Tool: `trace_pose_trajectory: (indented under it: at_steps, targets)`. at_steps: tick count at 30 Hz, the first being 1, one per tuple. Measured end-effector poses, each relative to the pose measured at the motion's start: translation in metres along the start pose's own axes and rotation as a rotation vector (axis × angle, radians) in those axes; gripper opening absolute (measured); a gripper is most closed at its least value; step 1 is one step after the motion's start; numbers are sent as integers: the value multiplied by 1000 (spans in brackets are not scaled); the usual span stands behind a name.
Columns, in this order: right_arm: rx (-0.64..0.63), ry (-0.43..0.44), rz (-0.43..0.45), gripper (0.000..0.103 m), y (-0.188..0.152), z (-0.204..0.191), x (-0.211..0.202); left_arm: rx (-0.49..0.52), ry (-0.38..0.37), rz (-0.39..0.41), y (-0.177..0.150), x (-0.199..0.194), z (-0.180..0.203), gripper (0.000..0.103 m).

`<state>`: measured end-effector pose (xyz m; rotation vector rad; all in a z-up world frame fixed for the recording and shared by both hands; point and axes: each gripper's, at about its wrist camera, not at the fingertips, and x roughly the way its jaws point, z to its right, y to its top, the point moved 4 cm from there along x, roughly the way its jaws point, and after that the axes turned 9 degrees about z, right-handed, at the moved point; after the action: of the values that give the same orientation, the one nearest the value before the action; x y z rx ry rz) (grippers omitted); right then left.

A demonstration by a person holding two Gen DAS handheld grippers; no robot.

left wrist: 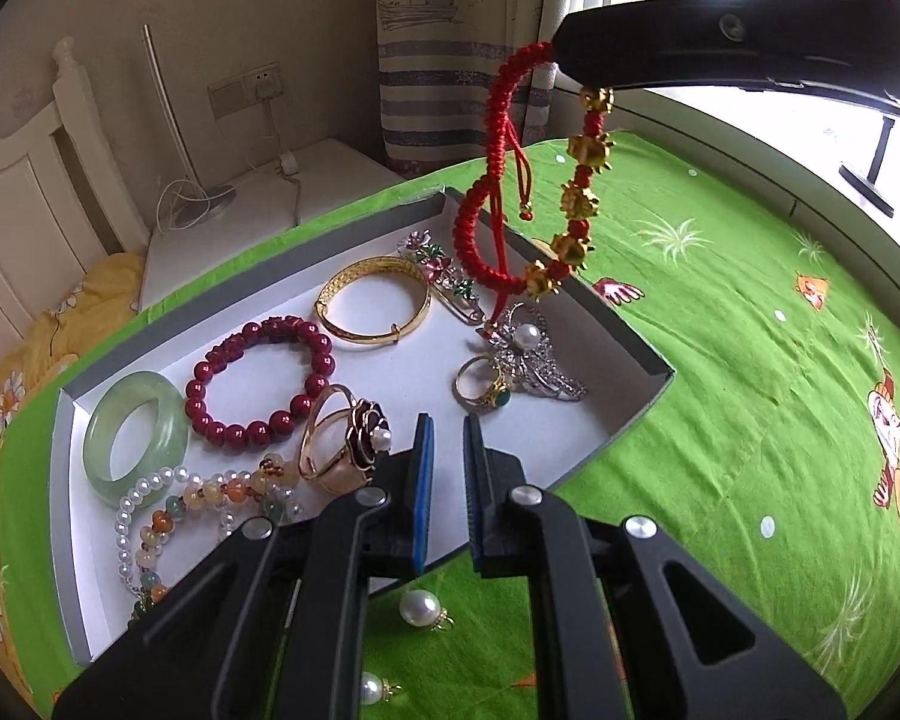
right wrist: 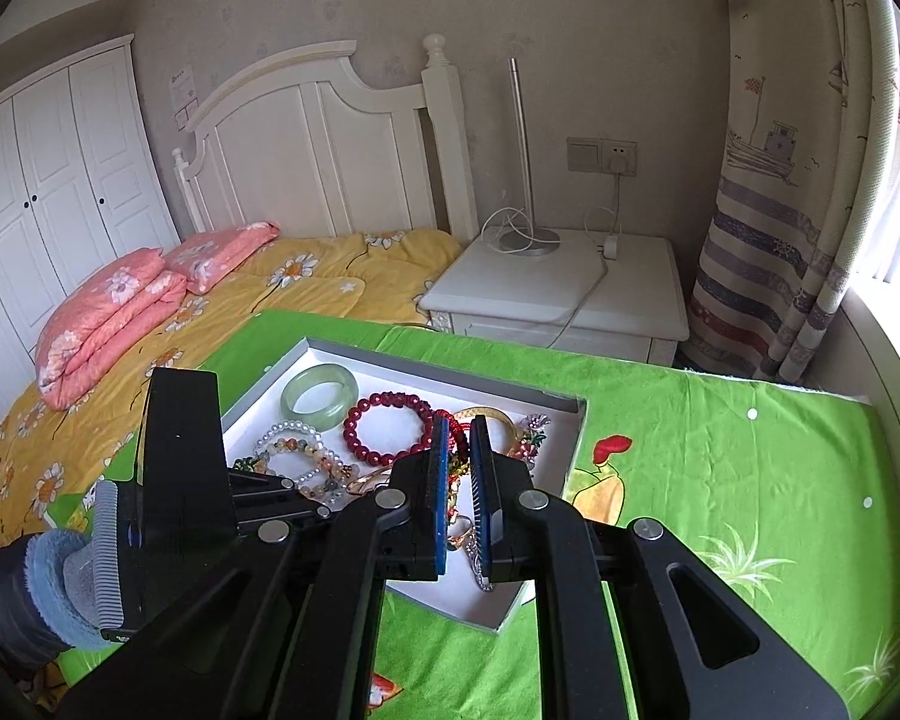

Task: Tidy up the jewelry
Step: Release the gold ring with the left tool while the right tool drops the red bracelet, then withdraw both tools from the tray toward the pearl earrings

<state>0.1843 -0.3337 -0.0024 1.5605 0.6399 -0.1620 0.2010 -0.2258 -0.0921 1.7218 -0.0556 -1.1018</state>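
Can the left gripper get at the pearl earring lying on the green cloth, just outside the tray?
Probably yes. The pearl earring lies bare on the green cloth, right under the left gripper, nothing covering it. The jaws hold nothing but are nearly shut; they must open first.

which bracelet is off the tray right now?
The red braided cord bracelet with gold beads: it hangs in the air from the right gripper. The green bangle, dark red bead bracelet and gold bangle all lie in the tray.
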Motion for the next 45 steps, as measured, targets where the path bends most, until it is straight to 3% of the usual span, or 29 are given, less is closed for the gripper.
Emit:
trace_pose_trajectory:
  at_steps: [11, 18, 26, 31, 37, 38, 39, 40, 41, 42, 45]
  targets:
    - [133, 120, -88, 10, -13, 2, 47, -58, 22, 69, -9, -37, -11, 10]
    - [166, 33, -247, 11, -50, 13, 90, -110, 55, 83, -29, -62, -30, 10]
    - [149, -24, -294, 11, -63, 19, 94, -176, 87, 106, -39, -85, -52, 12]
    - [106, -37, -306, 11, -67, 14, 81, -219, 113, 136, -44, -101, -61, 41]
    - [104, -29, -309, 12, -69, 9, 69, -256, 131, 169, -50, -125, -68, 49]
    - [104, -22, -312, 14, -69, 7, 69, -260, 132, 172, -50, -127, -68, 49]
    - [106, -16, -315, 26, -69, 5, 70, -262, 133, 174, -51, -130, -68, 49]
    - [111, -2, -322, 43, -69, 2, 72, -263, 135, 175, -52, -132, -68, 49]
    - [114, 18, -325, 73, -69, -1, 74, -264, 135, 176, -53, -134, -67, 50]
    - [107, 34, -317, 79, -68, -6, 76, -265, 136, 177, -55, -136, -66, 50]
    - [53, -56, -275, 79, -59, -10, 77, -275, 137, 181, -59, -142, -65, 50]
